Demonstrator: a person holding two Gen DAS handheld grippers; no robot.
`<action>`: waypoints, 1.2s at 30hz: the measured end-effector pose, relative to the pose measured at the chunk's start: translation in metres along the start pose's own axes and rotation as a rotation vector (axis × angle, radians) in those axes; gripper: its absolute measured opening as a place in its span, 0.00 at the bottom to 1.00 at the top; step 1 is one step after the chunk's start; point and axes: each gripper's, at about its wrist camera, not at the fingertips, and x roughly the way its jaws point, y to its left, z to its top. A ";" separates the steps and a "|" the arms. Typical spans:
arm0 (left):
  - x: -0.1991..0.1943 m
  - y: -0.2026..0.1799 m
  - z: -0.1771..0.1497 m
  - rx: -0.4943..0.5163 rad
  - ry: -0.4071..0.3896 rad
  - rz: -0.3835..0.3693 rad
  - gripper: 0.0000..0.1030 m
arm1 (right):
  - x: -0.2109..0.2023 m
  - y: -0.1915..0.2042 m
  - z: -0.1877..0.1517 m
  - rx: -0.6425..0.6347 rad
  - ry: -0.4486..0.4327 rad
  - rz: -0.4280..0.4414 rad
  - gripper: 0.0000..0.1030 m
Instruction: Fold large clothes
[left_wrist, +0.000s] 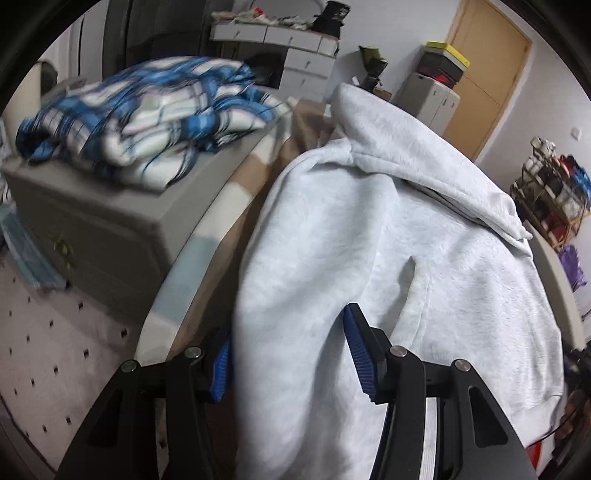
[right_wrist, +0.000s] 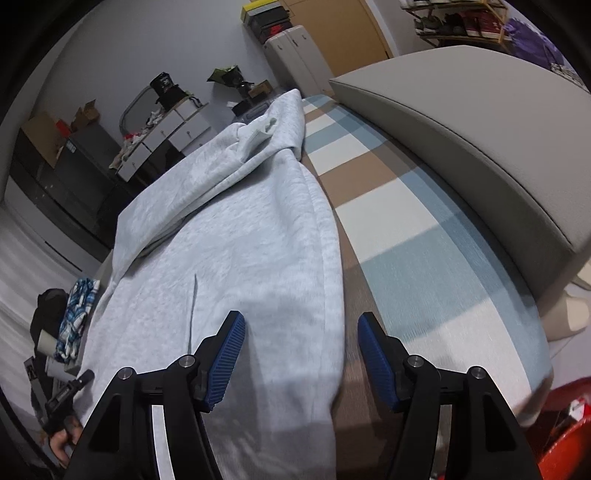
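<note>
One grey hoodie (left_wrist: 388, 240), two grippers (right_wrist: 301, 354)

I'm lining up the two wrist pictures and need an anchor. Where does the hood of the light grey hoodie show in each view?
Left wrist: the hood lies upper right of centre, at the far end of the hoodie.
Right wrist: the hood lies above centre, slightly left, with a drawcord end on it.
Shared landmark: the stack of shoe boxes with a yellow lid beside the wooden door.
</note>
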 end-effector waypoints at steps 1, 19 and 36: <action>0.000 -0.003 -0.001 0.008 -0.014 -0.004 0.19 | 0.002 0.001 0.003 -0.004 -0.009 -0.001 0.56; -0.063 0.000 -0.031 0.190 -0.056 -0.071 0.21 | -0.056 -0.028 -0.036 -0.067 -0.020 0.008 0.16; -0.037 -0.012 0.012 0.138 -0.071 -0.088 0.58 | -0.034 -0.009 -0.006 -0.001 -0.003 0.035 0.60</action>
